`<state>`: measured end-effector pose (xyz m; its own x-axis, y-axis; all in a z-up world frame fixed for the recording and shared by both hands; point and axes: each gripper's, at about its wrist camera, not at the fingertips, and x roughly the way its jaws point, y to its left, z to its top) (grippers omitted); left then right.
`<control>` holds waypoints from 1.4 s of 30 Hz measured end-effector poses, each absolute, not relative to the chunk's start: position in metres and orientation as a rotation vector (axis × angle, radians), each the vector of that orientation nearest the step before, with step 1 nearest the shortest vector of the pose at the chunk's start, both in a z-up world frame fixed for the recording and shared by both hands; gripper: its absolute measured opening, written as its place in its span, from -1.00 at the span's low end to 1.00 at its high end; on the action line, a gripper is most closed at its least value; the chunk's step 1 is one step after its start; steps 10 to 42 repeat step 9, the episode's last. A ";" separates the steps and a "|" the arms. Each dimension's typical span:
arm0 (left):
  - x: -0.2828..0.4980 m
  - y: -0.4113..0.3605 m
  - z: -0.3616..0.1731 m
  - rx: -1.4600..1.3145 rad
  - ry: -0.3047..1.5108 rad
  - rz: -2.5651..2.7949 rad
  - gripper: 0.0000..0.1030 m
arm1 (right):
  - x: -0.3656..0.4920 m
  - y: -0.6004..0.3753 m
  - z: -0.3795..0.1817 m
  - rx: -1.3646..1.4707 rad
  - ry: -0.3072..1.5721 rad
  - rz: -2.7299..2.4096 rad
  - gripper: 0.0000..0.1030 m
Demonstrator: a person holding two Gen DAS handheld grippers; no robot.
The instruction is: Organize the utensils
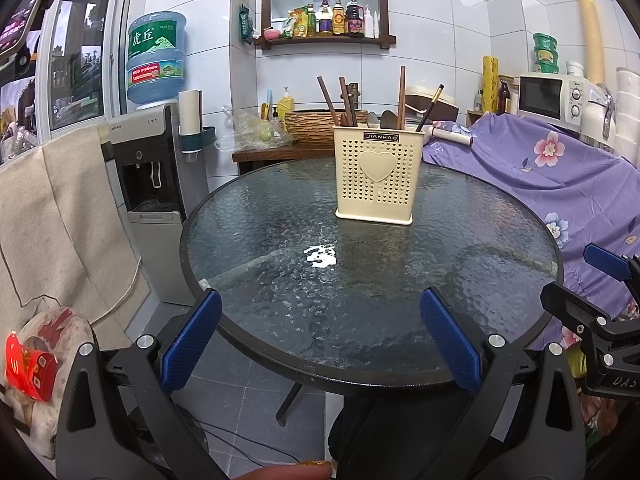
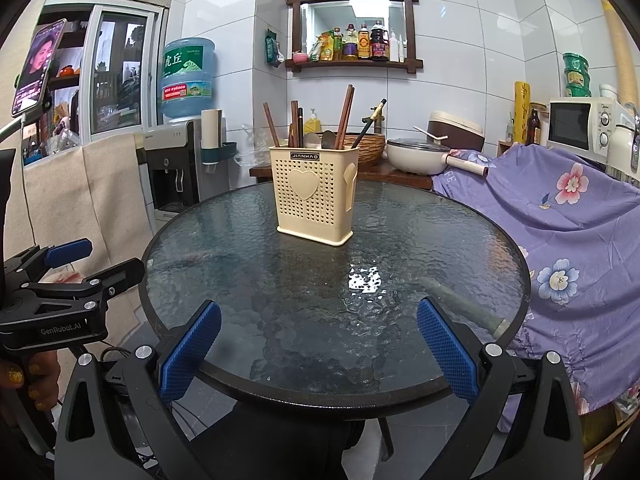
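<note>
My left gripper (image 1: 320,340): released, empty | my right gripper (image 2: 319,344): released, empty | cream perforated plastic utensil holder (image 1: 376,176): upright ahead of my fingers on round glass table (image 1: 260,240), well apart.

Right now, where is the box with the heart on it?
The cream utensil holder stands upright on the round glass table, toward its far edge. It is right of centre in the left wrist view, in front of a wooden bench with a woven basket.

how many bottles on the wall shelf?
5 standing bottles on the wall shelf: green, yellow-label, amber, dark, white. Packets at left may hide more.
</note>
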<state>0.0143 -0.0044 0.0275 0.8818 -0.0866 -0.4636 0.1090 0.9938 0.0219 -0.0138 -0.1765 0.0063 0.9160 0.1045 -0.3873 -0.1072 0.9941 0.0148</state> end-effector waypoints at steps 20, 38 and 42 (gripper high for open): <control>0.015 -0.006 0.027 0.047 0.485 -0.107 0.89 | -0.015 -0.178 0.005 -0.007 0.400 0.111 0.88; 0.015 -0.006 0.027 0.047 0.485 -0.107 0.89 | -0.015 -0.178 0.005 -0.007 0.400 0.111 0.88; 0.015 -0.006 0.027 0.047 0.485 -0.107 0.89 | -0.015 -0.178 0.005 -0.007 0.400 0.111 0.88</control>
